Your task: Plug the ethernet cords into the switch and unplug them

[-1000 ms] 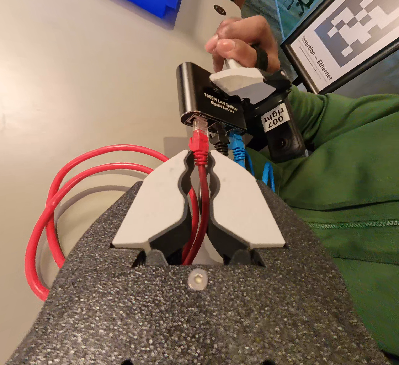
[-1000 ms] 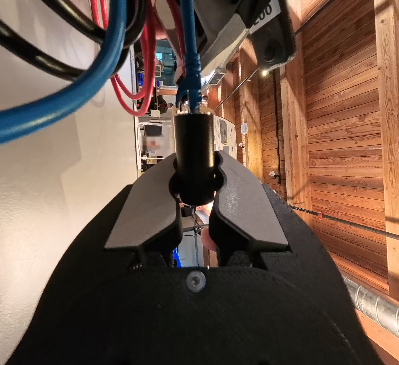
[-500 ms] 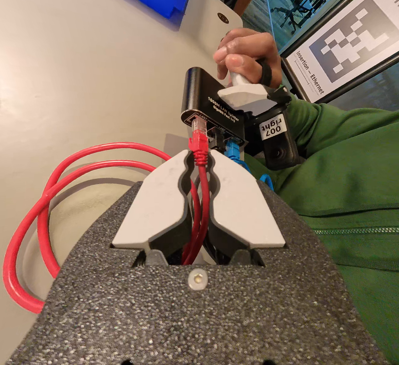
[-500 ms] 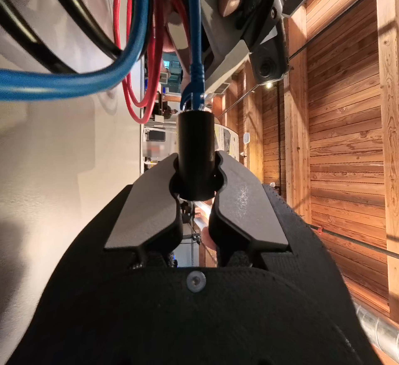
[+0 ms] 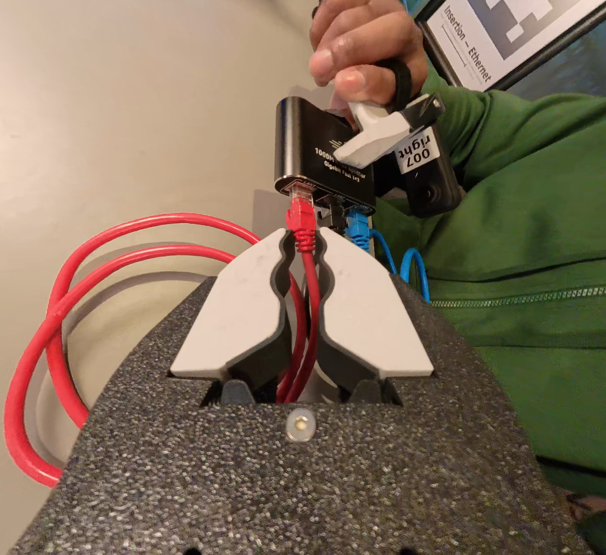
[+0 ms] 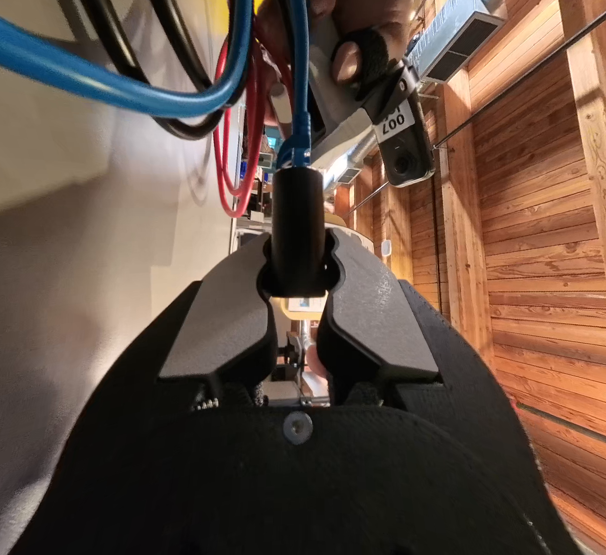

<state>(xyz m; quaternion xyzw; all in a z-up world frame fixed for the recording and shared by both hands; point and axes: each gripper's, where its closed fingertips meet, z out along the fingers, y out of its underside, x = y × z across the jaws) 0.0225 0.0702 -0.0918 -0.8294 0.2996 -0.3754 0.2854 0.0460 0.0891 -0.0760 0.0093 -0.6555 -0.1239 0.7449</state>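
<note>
Your left gripper [image 5: 303, 237] is clenched on the red cord [image 5: 310, 280], its grey fingertips [image 5: 252, 280] pinching the strain-relief boot just below the red plug [image 5: 301, 211]. That plug sits in the leftmost port of the black switch [image 5: 314, 158], with the clear tip partly visible at the port mouth; you cannot tell whether it is fully seated. The black plug [image 5: 334, 212] occupies the middle port and the blue plug [image 5: 359, 224] the right port. Slack red cord loops over the beige table [image 5: 131, 96] to the left.

Your right gripper [image 6: 298, 263] is clamped on the switch [image 6: 297, 230], gripping its narrow end between dark fingers [image 6: 223, 312], and holds it above the table. The blue cord [image 6: 300, 79] enters the far end of the switch. A black cord [image 6: 170, 14] and a second run of blue cord hang in loops at upper left. Your right hand [image 5: 364, 37] grips the right gripper's handle, with a green sleeve [image 5: 524, 211] behind it
</note>
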